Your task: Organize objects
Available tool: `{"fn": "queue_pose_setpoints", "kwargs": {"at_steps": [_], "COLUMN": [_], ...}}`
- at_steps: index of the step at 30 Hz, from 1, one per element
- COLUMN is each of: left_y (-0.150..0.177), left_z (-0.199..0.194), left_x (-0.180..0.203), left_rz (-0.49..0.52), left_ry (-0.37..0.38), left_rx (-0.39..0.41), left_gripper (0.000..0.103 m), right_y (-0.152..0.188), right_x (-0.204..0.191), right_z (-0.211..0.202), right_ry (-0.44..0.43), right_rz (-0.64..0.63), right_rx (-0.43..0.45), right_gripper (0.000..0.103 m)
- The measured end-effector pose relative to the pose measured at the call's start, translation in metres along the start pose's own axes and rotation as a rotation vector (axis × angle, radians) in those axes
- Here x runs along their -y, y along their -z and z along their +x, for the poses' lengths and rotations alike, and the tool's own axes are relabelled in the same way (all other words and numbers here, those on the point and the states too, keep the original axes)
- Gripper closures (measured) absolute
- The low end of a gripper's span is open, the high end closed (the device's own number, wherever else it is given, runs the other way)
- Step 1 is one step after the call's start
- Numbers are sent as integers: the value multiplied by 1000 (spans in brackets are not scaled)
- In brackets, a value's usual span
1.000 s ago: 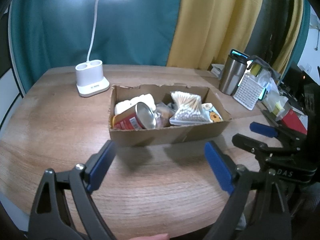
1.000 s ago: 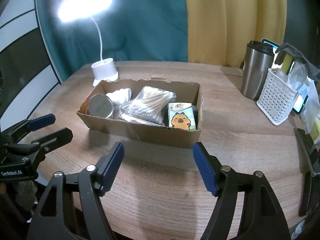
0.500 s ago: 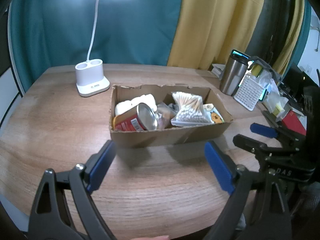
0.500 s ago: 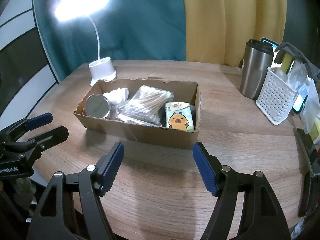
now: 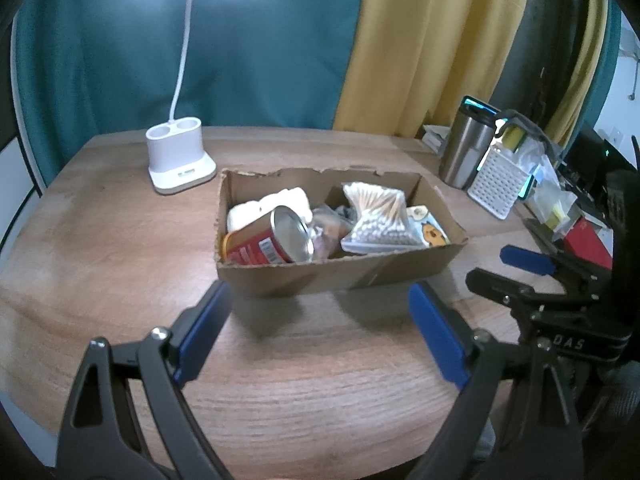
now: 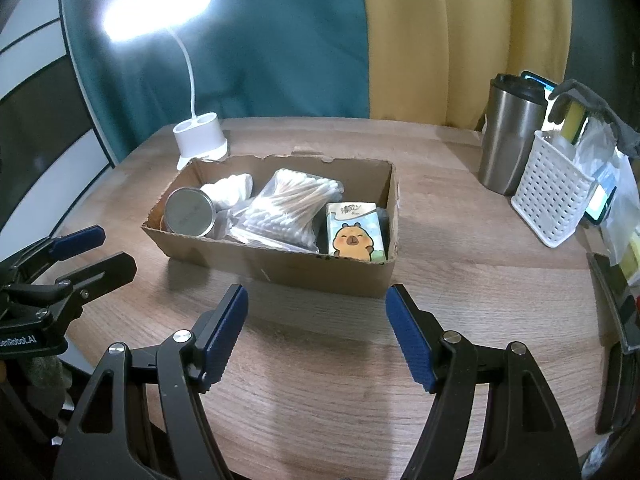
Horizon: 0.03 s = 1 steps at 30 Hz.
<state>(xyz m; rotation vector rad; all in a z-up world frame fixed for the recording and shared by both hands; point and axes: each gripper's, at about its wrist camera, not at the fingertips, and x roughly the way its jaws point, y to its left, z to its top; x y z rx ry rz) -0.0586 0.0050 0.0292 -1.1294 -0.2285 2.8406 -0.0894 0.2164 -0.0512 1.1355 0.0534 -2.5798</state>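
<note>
Fingers (image 6: 224, 332) of both grippers (spread, empty) face the cardboard box (image 6: 280, 268).

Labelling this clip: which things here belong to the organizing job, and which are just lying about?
Job: cardboard box, red can, cotton swab bag, capybara tissue pack, white cloth.
Lying about: desk lamp, steel tumbler, white perforated basket.
</note>
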Motion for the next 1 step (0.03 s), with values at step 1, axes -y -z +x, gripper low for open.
{"fn": "queue_pose_setpoints", "kwargs": {"at_steps": [1], "left_y": [0], "left_z": [1], "left_x": [-1], "left_rz": [5], "left_ry": [-1], "left_rx": [-1], "left_gripper": [12], "right_y": [0], "right_x": [0], "right_z": [1], "right_ry": [0], "right_rz": [0], "right_rx": [-1], "right_gripper": [29]}}
